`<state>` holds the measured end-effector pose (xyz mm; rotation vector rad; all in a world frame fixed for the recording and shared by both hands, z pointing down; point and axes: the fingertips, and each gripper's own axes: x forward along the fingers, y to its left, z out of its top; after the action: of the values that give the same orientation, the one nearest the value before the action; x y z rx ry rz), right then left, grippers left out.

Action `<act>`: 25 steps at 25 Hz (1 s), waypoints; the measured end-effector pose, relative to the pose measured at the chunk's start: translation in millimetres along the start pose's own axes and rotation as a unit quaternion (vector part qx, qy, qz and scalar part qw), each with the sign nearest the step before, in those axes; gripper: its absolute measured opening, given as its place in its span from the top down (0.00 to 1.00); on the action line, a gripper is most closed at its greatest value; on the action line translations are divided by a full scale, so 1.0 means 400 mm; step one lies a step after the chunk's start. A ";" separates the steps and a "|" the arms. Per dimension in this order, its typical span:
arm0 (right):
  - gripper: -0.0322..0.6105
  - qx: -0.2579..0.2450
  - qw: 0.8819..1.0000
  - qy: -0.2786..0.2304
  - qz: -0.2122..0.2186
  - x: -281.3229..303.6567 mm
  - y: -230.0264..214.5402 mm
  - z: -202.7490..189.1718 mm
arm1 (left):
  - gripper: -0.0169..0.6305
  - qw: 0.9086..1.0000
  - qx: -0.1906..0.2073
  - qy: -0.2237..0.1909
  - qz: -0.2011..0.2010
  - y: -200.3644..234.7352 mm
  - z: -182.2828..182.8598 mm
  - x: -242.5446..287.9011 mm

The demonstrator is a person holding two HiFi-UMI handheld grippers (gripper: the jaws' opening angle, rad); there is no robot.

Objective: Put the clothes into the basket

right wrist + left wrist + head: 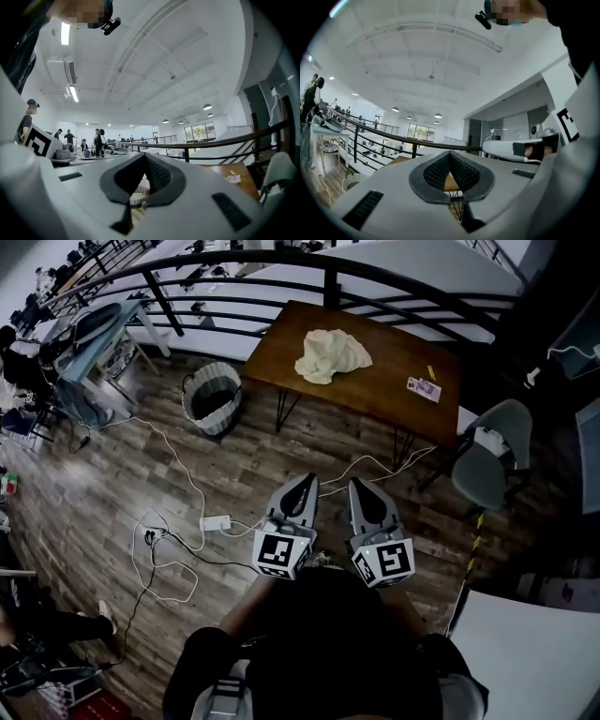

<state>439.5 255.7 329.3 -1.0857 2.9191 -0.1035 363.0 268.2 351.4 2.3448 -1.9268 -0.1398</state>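
Looking down in the head view, the left tongs [306, 482] and the right tongs [359, 486] sit side by side on the near side of the bench [375, 390], both pointing toward it. Each pair is clenched to a point with nothing gripped. The cream clothes [330, 355] lie in a crumpled heap on the bench top, toward its far edge and well apart from both tongs. A small card [423, 388] lies at the bench's right end. The basket [213, 397] stands upright on the wooden floor [94, 493] near the bench's left end. Its interior is dark, and its contents cannot be made out. A black railing [328, 277] runs behind the bench. A grey chair [492, 465] stands off the bench's near right corner. A white power strip [216, 521] with loose cables lies on the floor in front of the bench, to its left.

In the left gripper view, the left tongs [450, 161] are clenched, pads touching, nothing between them. A strip of the bench [451, 183] shows below the pads, and the railing [393, 137] crosses behind it.

In the right gripper view, the right tongs [146, 164] are likewise clenched and empty. The basket [137, 196] shows below the pads, left of the bench [220, 169]. The card [233, 178] lies on the bench, and the chair [279, 173] stands to the bench's right.
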 end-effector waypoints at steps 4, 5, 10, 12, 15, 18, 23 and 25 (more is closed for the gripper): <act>0.94 -0.004 1.000 0.008 0.009 -0.003 -0.023 -0.014 | 0.95 1.000 0.000 0.004 0.012 -0.014 -0.020 0.017; 0.94 -0.005 1.000 0.009 0.011 -0.003 -0.027 -0.013 | 0.95 1.000 0.001 0.005 0.012 -0.018 -0.022 0.020; 0.94 -0.005 1.000 0.004 0.015 0.016 -0.049 0.001 | 0.95 1.000 0.015 0.001 0.012 -0.026 -0.009 0.044; 0.94 -0.005 1.000 0.004 0.016 0.024 -0.047 -0.001 | 0.95 1.000 0.014 -0.003 0.010 -0.019 -0.004 0.049; 0.94 -0.007 1.000 0.010 0.014 0.038 -0.046 -0.015 | 0.95 1.000 0.005 -0.006 0.004 -0.001 -0.009 0.057; 0.94 -0.008 1.000 0.015 0.006 0.065 -0.059 -0.024 | 0.95 1.000 -0.003 -0.003 0.000 0.029 -0.018 0.087; 0.94 -0.012 1.000 0.026 -0.005 0.147 -0.098 -0.034 | 0.95 1.000 -0.006 -0.009 -0.004 0.097 -0.010 0.169; 0.94 -0.013 0.999 0.029 -0.009 0.188 -0.116 -0.032 | 0.95 1.000 -0.008 -0.008 -0.006 0.126 -0.002 0.204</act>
<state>412.2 172.0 345.4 -1.1329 2.9696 -0.0989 330.0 178.6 358.6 2.3523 -1.9127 -0.1756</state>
